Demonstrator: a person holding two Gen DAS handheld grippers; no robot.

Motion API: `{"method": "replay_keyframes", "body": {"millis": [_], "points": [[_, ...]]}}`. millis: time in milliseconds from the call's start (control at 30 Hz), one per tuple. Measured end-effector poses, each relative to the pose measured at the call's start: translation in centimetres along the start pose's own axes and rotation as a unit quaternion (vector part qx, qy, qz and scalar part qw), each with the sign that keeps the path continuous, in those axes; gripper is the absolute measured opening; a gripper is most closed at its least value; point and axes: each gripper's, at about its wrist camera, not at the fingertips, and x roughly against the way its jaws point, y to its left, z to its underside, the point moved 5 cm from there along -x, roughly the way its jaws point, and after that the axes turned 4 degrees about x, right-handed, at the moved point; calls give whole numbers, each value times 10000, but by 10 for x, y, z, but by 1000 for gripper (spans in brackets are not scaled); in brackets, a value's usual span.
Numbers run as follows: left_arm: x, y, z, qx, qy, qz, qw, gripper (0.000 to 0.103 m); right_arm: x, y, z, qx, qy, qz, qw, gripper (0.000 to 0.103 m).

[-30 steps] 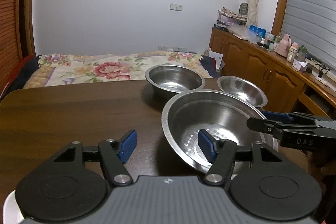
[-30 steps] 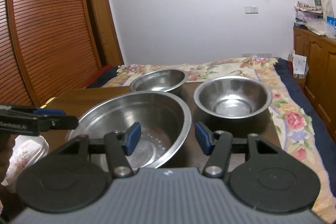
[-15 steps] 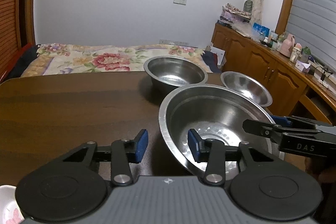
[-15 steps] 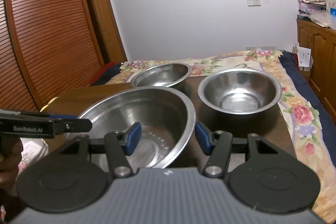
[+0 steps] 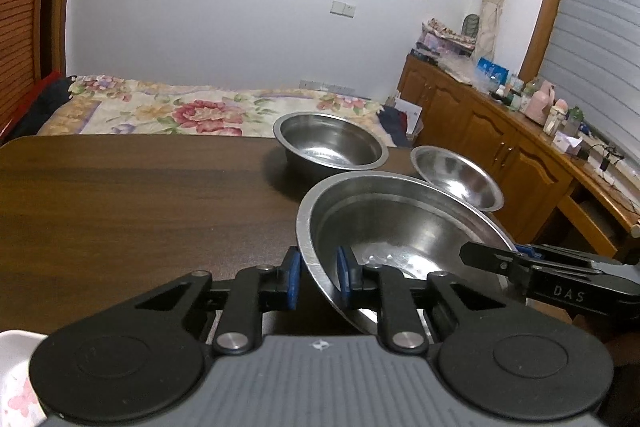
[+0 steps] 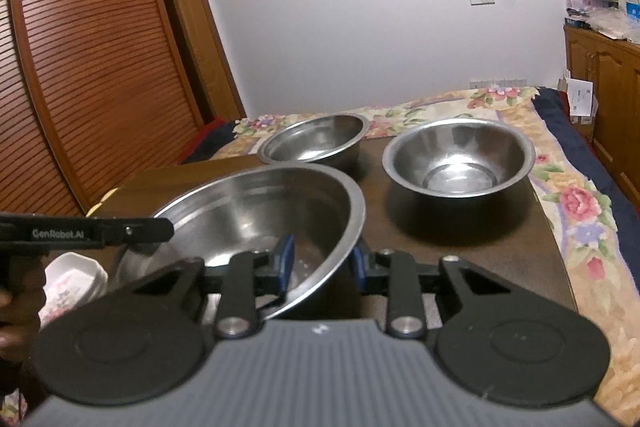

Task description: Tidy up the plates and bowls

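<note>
A large steel bowl point(image 5: 404, 223) point(image 6: 256, 211) sits at the near edge of the dark wooden table point(image 5: 132, 195). My left gripper point(image 5: 318, 277) is shut on its left rim. My right gripper point(image 6: 322, 263) straddles its right rim, blue pads point(image 6: 285, 261) close on both sides, and grips it. Two smaller steel bowls stand behind: one far point(image 5: 330, 145) point(image 6: 314, 143), one to the right point(image 5: 458, 177) point(image 6: 458, 157). A white floral dish point(image 5: 16, 383) point(image 6: 74, 281) lies at the near left.
A bed with a floral cover point(image 5: 168, 107) lies beyond the table. A wooden cabinet with bottles point(image 5: 508, 131) runs along the right wall. A slatted wooden door point(image 6: 92, 59) stands at the left. The table's right edge point(image 6: 554, 227) is near the right bowl.
Both grippers have closed from wide open onto the large bowl's rim, the left on its left side, the right on its right side. The bowl appears slightly tilted now.
</note>
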Motion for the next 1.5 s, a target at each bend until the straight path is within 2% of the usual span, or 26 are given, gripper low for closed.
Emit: {"method": "replay_keyframes", "body": {"millis": [400, 700, 1200, 1500], "points": [[35, -11, 12, -213, -49, 149, 9996, 20, 39, 16, 3, 21, -174, 84, 9998, 31], [50, -19, 32, -386, -3, 280, 9989, 21, 56, 17, 15, -31, -129, 225, 9997, 31], [65, -19, 53, -518, 11, 335, 9981, 21, 67, 23, 31, -26, -24, 340, 9994, 31], [62, -21, 51, -543, 41, 272, 9981, 22, 70, 26, 40, -19, 42, 329, 9994, 31]]}}
